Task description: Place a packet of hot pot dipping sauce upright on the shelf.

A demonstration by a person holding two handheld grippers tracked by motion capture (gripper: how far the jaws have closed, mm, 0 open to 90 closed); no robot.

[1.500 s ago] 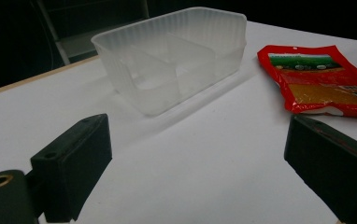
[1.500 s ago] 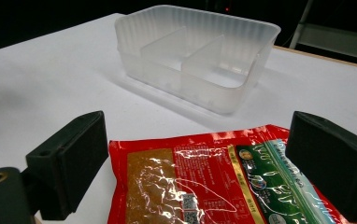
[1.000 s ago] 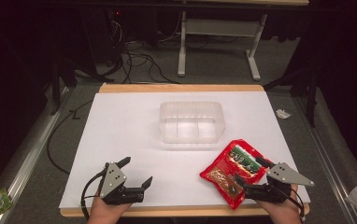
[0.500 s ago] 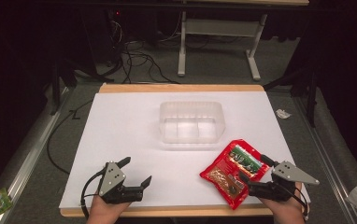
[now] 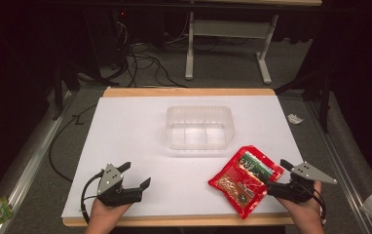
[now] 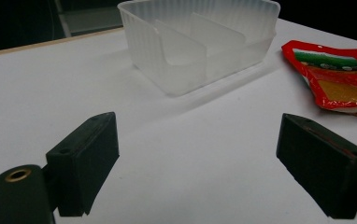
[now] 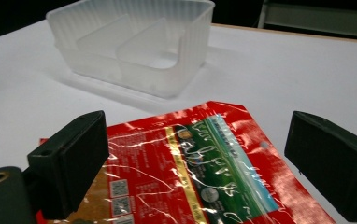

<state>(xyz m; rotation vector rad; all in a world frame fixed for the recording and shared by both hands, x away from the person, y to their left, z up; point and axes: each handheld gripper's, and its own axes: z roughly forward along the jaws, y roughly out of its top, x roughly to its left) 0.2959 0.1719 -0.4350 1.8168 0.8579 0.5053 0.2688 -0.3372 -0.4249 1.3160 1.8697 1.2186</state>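
High view: your right gripper [image 5: 277, 176], jaws spread, sits over the red packet [image 5: 245, 179]; your left gripper [image 5: 136, 176] hovers spread too.

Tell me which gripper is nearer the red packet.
Right. The right gripper sits at the red packet, jaws open astride it; the left gripper is far across the table.

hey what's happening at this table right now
A person holds a two-jaw gripper in each hand over a white table. The right gripper, jaws open, sits at the edge of a flat red foil snack packet lying near a clear plastic divided container, without gripping it. The left gripper rests open and apart, holding nothing.
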